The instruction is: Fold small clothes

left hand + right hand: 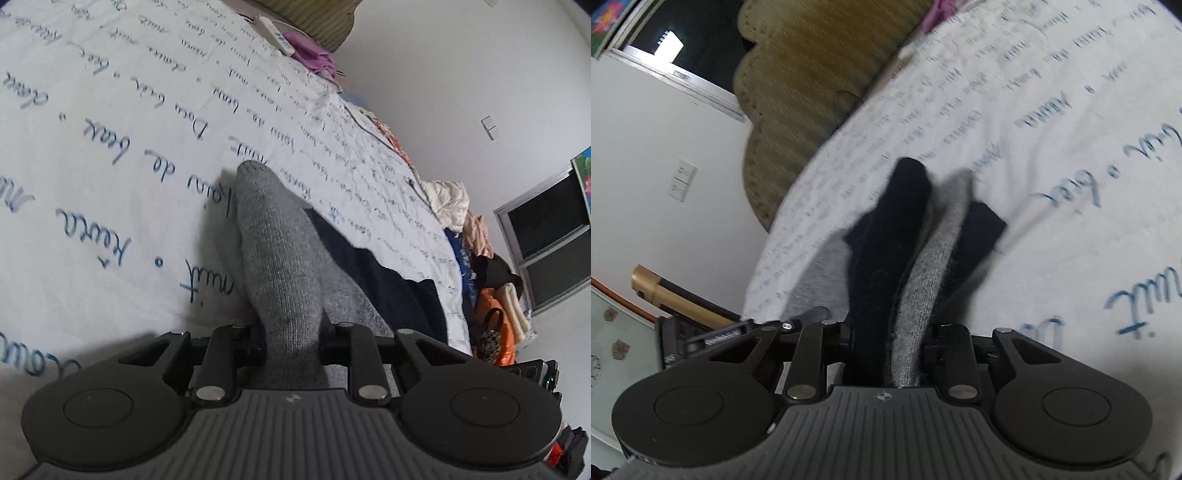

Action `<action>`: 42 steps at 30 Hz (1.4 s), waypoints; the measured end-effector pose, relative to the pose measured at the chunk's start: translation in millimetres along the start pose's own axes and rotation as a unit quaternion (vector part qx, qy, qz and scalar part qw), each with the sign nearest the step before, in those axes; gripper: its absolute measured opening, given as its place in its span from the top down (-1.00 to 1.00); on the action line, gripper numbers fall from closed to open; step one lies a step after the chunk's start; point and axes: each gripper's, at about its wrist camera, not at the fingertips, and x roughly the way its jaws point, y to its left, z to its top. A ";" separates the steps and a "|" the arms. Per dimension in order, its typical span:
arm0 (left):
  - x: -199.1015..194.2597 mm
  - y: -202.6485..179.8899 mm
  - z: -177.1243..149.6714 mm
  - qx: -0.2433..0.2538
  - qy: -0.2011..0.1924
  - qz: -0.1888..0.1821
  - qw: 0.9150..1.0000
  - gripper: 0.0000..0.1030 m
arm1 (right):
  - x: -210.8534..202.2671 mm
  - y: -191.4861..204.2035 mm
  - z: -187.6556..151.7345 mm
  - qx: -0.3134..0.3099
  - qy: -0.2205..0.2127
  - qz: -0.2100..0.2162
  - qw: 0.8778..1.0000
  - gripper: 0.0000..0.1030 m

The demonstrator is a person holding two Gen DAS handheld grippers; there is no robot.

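A grey knitted sock [273, 251] stretches from my left gripper [291, 336] out over the white bed cover [110, 110], its rounded end farthest from me. The jaws are shut on it, and the sock hides the fingertips. A dark navy piece [388, 280] lies under it to the right. In the right wrist view my right gripper [890, 343] is shut on a bundle of dark navy sock [882, 236] and grey sock [923, 288], which rises from the jaws above the bed cover [1052, 129]. Whether the two colours are one item or two I cannot tell.
The cover bears blue handwriting. A purple cloth [310, 51] and a white remote [275, 35] lie at its far end. A clothes pile [469, 221] and an orange bag [495, 332] sit beyond the bed's edge. An olive striped cushion [812, 74] borders the bed.
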 end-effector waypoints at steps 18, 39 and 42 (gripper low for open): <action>-87.5 83.8 40.7 -0.017 -0.028 0.019 0.999 -0.28 | 84.8 28.7 4.8 0.030 0.033 0.009 0.999 0.06; -107.2 68.1 -30.9 0.040 0.032 0.059 0.997 0.59 | 46.2 35.1 -82.7 0.022 0.108 0.008 0.994 0.59; -130.5 50.6 -25.9 0.086 0.015 0.096 0.992 0.14 | 31.4 45.6 -68.6 0.015 0.096 0.017 0.995 0.36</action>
